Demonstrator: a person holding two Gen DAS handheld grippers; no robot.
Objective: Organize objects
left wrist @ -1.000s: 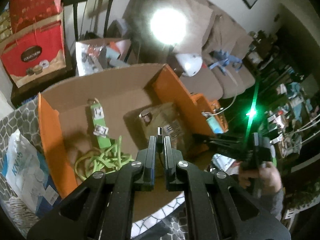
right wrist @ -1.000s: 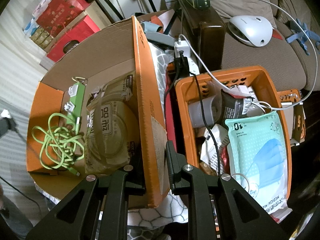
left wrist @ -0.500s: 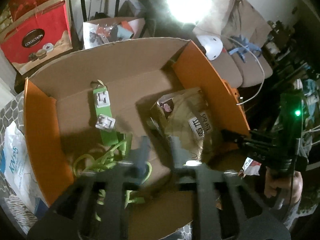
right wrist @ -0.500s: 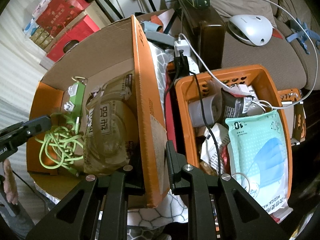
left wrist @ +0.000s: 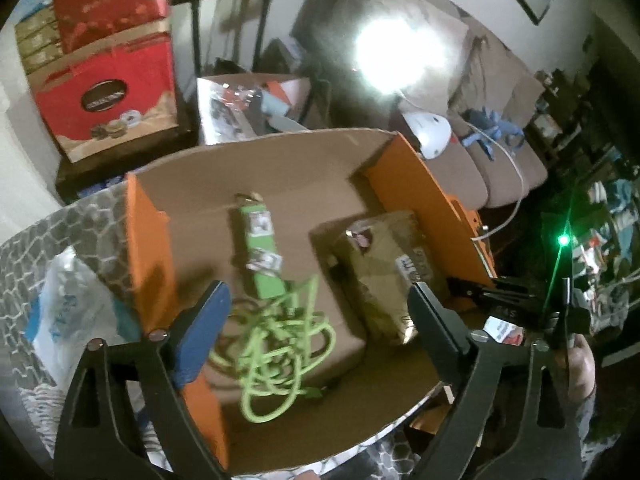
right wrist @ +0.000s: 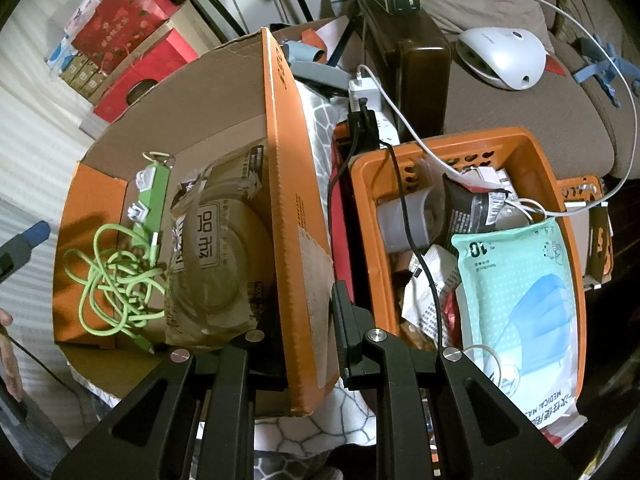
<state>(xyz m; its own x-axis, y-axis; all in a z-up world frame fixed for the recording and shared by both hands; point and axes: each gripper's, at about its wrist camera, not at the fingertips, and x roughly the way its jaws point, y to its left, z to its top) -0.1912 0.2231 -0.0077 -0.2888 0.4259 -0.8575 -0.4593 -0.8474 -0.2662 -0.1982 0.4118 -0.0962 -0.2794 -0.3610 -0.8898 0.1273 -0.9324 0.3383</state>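
With the green cable [left wrist: 280, 344] already in the cardboard box [left wrist: 304, 160], the left hand-held gripper [left wrist: 316, 312] gapes empty while the right hand-held gripper [right wrist: 308, 320] pinches the box's 3 o'clock flap, basket [right wrist: 536, 148] stuff left.

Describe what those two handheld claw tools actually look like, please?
Both are matte black plastic, with angular triangular cut-out frames and silver screws. The left gripper has flat fingers faced with blue pads. The right gripper looks the same in black, and its handle shows a green light.

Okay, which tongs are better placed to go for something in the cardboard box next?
Left. The left tongs hang open above the green cable, while the right tongs straddle the cardboard box wall.
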